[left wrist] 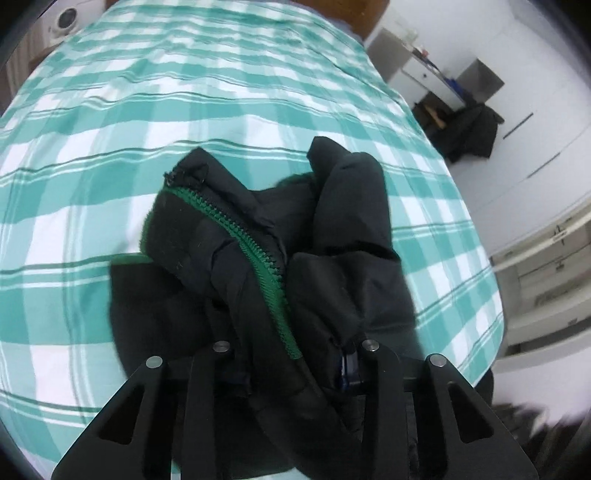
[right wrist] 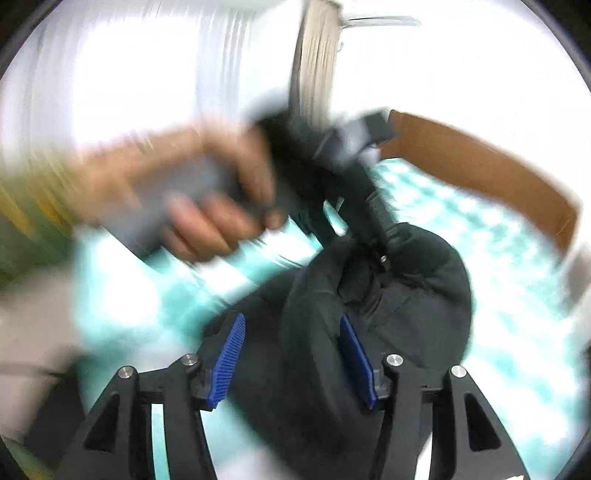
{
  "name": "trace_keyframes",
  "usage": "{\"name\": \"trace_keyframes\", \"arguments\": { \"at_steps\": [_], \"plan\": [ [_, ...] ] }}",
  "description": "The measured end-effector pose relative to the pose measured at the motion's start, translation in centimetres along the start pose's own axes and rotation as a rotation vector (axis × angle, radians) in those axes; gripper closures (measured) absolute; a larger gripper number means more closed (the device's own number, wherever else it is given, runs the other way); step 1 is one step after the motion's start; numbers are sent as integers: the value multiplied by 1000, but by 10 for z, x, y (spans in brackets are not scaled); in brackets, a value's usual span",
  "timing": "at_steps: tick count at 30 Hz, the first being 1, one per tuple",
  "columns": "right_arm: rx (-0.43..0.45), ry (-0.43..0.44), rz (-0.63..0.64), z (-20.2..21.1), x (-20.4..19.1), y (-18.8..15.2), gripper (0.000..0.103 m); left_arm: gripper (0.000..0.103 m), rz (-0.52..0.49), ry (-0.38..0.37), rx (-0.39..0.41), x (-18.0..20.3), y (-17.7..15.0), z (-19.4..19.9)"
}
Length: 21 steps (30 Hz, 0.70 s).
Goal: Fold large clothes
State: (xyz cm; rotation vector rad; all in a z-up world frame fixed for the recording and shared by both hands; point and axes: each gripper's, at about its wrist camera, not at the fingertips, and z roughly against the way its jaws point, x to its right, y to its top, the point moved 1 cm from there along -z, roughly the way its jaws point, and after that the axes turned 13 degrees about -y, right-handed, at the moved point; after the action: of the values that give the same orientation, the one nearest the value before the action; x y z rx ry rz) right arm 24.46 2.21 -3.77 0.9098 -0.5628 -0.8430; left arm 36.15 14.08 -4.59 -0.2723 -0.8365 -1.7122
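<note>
A black padded jacket [left wrist: 332, 229] with a green zipper [left wrist: 240, 236] lies bunched on the teal-and-white checked bed cover [left wrist: 184, 110]. My left gripper [left wrist: 295, 354] is shut on a thick fold of it; the fabric fills the gap and hides the pads. In the blurred right wrist view the jacket [right wrist: 417, 295] reaches between the blue pads [right wrist: 229, 354] of my right gripper [right wrist: 293, 354]. That gripper is open, with both ribbed pad faces showing and not pressing. A person's hand [right wrist: 207, 221] holds the left gripper [right wrist: 373, 232] just beyond, down on the jacket's far part.
The bed cover [right wrist: 498, 295] stretches wide around the jacket. A brown headboard [right wrist: 480, 166] lines its far side. Right of the bed stand white cupboards [left wrist: 535, 129], a dark garment [left wrist: 472, 129] heaped low, and drawers [left wrist: 546, 266]. A washing machine [left wrist: 64, 20] shows at far left.
</note>
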Motion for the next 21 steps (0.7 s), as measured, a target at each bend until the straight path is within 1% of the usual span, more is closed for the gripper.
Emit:
{"name": "trace_keyframes", "arguments": {
  "at_steps": [1,3,4,5,6,7,9,10,11,13,15,17,21],
  "plan": [
    [13,18,-42,10,10,6,47,71,2,3,13,-12,-4,6],
    [-5,-61,-60,10,30,14,47,71,14,22,31,-35,-13,15],
    [-40,-128,-54,-1,43,15,47,70,19,34,38,-44,-17,19],
    [-76,-152,-60,-12,53,13,47,70,23,44,46,-52,-17,18],
    [-94,-152,-71,-18,58,11,47,69,27,51,51,-56,-20,19],
    [-111,-133,-82,-30,59,8,47,68,32,60,58,-63,-24,21],
    [-122,-97,-57,-47,45,4,47,66,50,68,69,-73,-30,21],
    [-134,-55,-19,-60,28,-2,47,64,57,70,73,-79,-32,20],
    [-156,-42,13,-73,17,-10,47,64,61,73,73,-81,-34,20],
    [-214,-61,69,-104,5,-29,47,62,77,88,60,-92,-36,14],
    [-286,-51,40,-134,3,-47,46,60,95,88,55,-102,-39,9],
    [-314,-44,2,-150,6,-56,46,58,119,85,53,-116,-41,0],
    [-342,-54,-2,-166,4,-61,46,53,166,63,65,-137,-44,-14]
  ]
}}
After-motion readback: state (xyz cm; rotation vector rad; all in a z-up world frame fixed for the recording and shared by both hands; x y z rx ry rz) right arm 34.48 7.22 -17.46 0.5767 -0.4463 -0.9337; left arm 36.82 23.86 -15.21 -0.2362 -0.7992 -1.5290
